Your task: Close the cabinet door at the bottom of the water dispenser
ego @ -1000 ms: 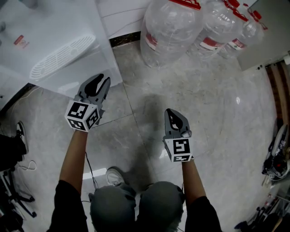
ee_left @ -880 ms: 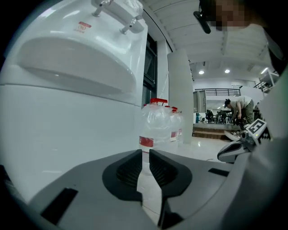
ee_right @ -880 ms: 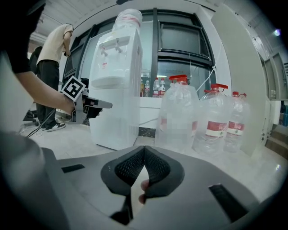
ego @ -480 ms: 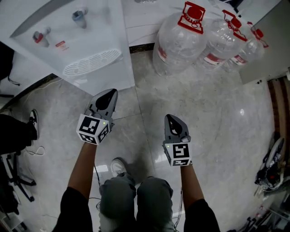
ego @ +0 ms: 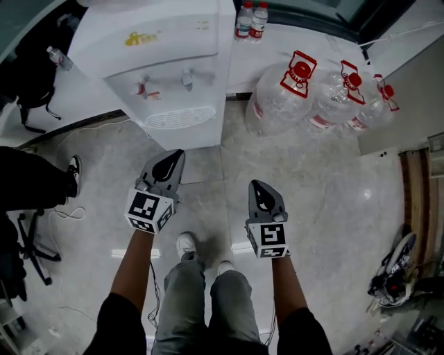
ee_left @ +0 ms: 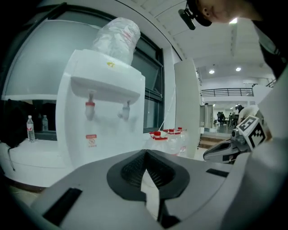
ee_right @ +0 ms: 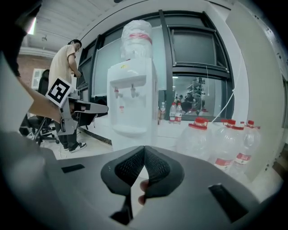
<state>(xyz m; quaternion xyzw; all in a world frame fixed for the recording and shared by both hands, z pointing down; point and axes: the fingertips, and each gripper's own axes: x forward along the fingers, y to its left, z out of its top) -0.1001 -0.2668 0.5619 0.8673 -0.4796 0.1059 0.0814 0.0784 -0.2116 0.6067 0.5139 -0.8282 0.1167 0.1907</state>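
Observation:
The white water dispenser (ego: 173, 69) stands against the wall, seen from above with its two taps and drip grille. Both gripper views also face the dispenser (ee_left: 103, 121) (ee_right: 132, 103). Its bottom cabinet door is hidden in every view, below the drip tray and behind the gripper bodies. My left gripper (ego: 175, 154) (ee_left: 145, 152) hangs in the air in front of the dispenser, shut and empty. My right gripper (ego: 257, 184) (ee_right: 144, 147) is level with it to the right, jaws together on nothing. Neither touches the dispenser.
Three large water jugs (ego: 291, 97) with red caps stand on the floor right of the dispenser. Small bottles (ego: 251, 21) sit on the ledge behind. A seated person's leg (ego: 35, 184) and an office chair (ego: 28, 256) are at the left. Another person (ee_right: 63, 63) stands beyond.
Both grippers have risen well off the floor and the view has pulled up, so the whole dispenser top now shows. The left jaws have come together.

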